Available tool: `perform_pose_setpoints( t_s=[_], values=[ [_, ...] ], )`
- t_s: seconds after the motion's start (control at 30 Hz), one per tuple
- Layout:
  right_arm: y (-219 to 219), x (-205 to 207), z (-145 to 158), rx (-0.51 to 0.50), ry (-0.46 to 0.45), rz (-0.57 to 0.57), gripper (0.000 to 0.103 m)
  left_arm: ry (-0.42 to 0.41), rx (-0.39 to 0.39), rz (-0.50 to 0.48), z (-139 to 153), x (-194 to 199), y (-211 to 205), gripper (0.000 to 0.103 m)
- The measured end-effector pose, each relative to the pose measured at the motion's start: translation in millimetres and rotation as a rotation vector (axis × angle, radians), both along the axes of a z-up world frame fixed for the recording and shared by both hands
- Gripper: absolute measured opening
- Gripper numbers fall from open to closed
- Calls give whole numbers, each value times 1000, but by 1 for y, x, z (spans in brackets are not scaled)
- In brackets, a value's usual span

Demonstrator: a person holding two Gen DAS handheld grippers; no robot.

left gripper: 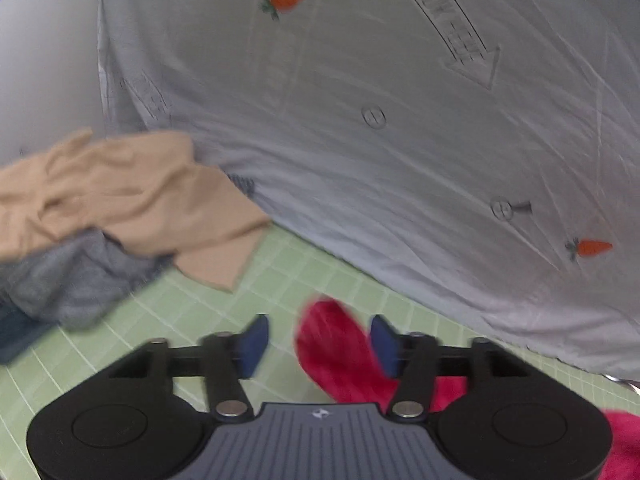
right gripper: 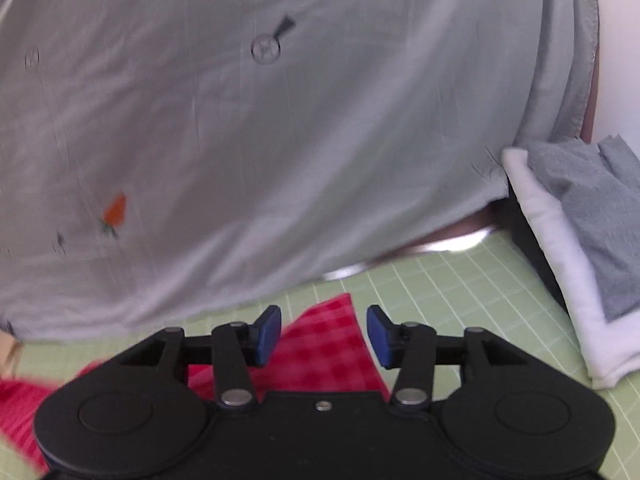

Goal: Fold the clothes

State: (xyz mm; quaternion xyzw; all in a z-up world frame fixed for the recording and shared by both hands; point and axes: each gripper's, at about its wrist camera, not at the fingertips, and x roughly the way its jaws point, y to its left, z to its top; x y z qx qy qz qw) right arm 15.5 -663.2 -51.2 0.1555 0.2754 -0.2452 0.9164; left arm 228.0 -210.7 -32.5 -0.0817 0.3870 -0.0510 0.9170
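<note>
Red garment: the red garment [left gripper: 344, 360] lies on the green gridded mat [left gripper: 280, 280], at about 6 o'clock in both wrist views; in the right wrist view its checked corner [right gripper: 324, 344] points up toward 12 o'clock between the blue pads.
Left gripper: the left gripper [left gripper: 318, 344] hangs over a rounded red edge, jaws about half apart, pads clear of the cloth on both sides; it holds nothing.
Right gripper: the right gripper [right gripper: 324, 334] is likewise part open and empty, the red corner showing in the gap but beneath the pads, not pinched.
Why so: both tools sit over opposite ends of the same cloth, probably so the two corners can be moved as a pair and the fold stays square.
Unfolded heap: at 9 o'clock in the left view a tan garment [left gripper: 120, 196] and a grey garment [left gripper: 80, 280] lie crumpled, likely waiting their turn.
Folded stack: at 3 o'clock in the right view a white folded piece [right gripper: 560, 264] carries a grey folded piece [right gripper: 600, 208], set aside off the working patch.
Backdrop: a pale sheet with carrot prints [left gripper: 360, 140] fills 12 o'clock; blur makes it unclear whether it touches the mat.
</note>
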Motion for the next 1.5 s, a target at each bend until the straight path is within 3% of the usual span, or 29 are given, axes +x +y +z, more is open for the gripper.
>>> perform_pose_setpoints(
  t_s=[0.13, 0.27, 0.53, 0.73, 0.8, 0.87, 0.9, 0.93, 1.0, 1.27, 1.4, 1.5],
  values=[
    [3, -18, -36, 48, 91, -12, 48, 154, -41, -39, -39, -30, -12, 59],
    [6, -30, -68, 104, 168, -15, 48, 259, -40, -143, -71, -59, -41, 59],
    [-12, -8, -89, 200, 140, -15, 52, 362, -139, -266, -102, -65, -98, 64],
    [-27, 14, -98, 242, 124, 3, 55, 350, -135, -283, -107, -56, -124, 62],
    [-28, 19, -101, 250, 125, 24, 45, 351, -130, -294, -108, -53, -127, 55],
    [-27, 21, -103, 261, 122, 48, 36, 355, -126, -308, -109, -50, -129, 5],
    [-26, 21, -104, 259, 123, 66, 25, 354, -126, -312, -109, -49, -129, 1],
    [-24, 21, -104, 258, 123, 84, 16, 351, -127, -312, -108, -50, -127, 2],
    [-19, 19, -100, 220, 131, 97, 9, 345, -131, -311, -106, -53, -123, 1],
    [20, -47, -33, 142, 40, 113, 8, 225, -176, -306, -45, -86, -73, 0],
    [52, -104, -12, 146, 30, 158, 8, 181, -216, -287, -16, -120, -32, 0],
    [79, -139, -19, 169, 74, 205, 8, 199, -192, -259, -15, -149, -7, 0]
  ],
)
